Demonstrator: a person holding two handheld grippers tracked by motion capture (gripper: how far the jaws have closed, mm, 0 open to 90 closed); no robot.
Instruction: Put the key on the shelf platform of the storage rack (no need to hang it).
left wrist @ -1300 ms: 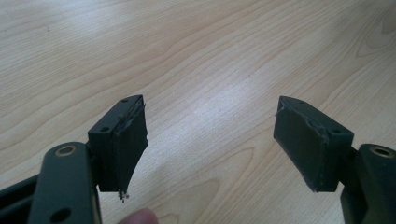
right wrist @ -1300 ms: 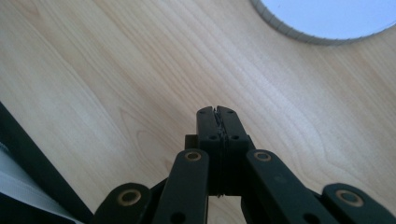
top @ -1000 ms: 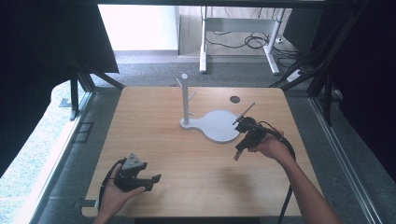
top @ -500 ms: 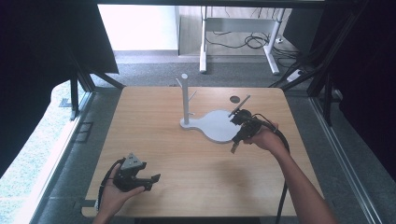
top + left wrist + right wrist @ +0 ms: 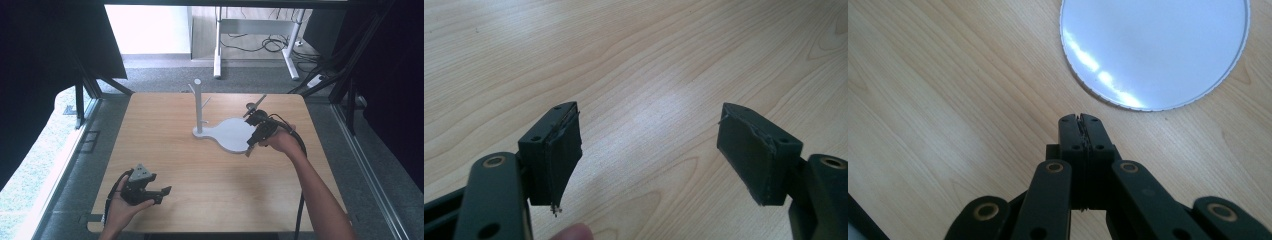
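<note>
While its round white base plate (image 5: pixel 234 135) lies flat on the pale wooden table (image 5: pixel 180 170), right of centre, the white peg stand (image 5: pixel 198 105) rises upright from the base's narrow left end. Just over the plate's right edge hangs the right gripper (image 5: pixel 1080 120), jaws pressed together on nothing. Well apart, at the table's near left corner, the left gripper (image 5: pixel 649 150) sits with jaws spread wide and empty.

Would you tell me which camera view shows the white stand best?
The high view: the whole white stand shows, upright post and flat base, on the table. The right gripper view shows just the base's round part, beyond the shut right gripper.
</note>
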